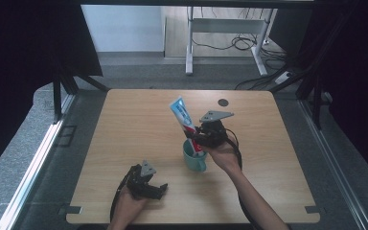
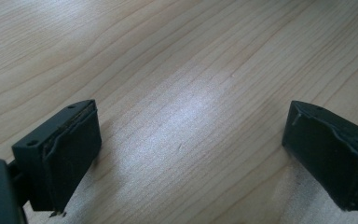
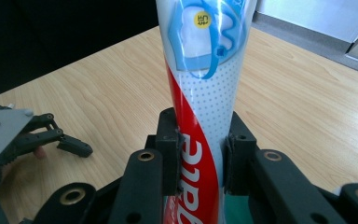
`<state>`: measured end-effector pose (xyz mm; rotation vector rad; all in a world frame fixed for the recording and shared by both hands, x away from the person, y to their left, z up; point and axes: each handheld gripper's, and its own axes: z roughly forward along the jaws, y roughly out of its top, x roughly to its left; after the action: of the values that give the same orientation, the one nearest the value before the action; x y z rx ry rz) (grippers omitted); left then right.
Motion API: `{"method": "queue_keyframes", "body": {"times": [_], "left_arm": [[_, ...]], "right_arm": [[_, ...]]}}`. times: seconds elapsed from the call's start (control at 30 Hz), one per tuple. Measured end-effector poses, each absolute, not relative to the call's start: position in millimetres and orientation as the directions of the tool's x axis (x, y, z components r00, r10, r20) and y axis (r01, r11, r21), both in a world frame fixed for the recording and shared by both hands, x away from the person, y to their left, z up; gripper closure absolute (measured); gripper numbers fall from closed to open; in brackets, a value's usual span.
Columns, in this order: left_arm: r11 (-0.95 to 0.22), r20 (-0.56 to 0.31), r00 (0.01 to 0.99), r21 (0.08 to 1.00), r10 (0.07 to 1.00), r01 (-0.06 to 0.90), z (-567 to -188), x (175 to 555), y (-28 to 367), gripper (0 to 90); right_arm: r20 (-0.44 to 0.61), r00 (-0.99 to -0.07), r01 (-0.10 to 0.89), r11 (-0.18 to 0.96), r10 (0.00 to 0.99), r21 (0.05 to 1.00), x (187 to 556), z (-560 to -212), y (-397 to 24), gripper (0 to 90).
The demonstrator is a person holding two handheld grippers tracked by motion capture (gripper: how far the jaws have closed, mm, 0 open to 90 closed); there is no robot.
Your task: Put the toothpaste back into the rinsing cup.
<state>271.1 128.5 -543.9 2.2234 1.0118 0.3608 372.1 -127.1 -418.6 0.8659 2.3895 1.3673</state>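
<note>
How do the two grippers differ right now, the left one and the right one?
The left gripper stands open and empty, low by the table; the right gripper is shut on the toothpaste tube, held above the teal mug. Both are black, hand-held, with a grey plate on top.

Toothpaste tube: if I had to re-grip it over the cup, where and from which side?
Judging by its pose, grip the toothpaste tube across its rounder lower body, just above the teal cup, where the right gripper clamps it now. Come level from the person's side: the flat crimped end leans up and away.
</note>
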Motion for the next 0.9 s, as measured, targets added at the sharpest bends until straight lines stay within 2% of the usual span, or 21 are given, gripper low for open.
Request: {"method": "queue_keyframes", "body": {"times": [0.9], "left_arm": [[-0.483, -0.021, 0.664, 0.669, 0.748, 0.565, -544, 271, 128, 4.2]], "right_arm": [[0.082, -0.792, 0.394, 0.403, 0.606, 0.826, 370, -452, -127, 71.4]]}}
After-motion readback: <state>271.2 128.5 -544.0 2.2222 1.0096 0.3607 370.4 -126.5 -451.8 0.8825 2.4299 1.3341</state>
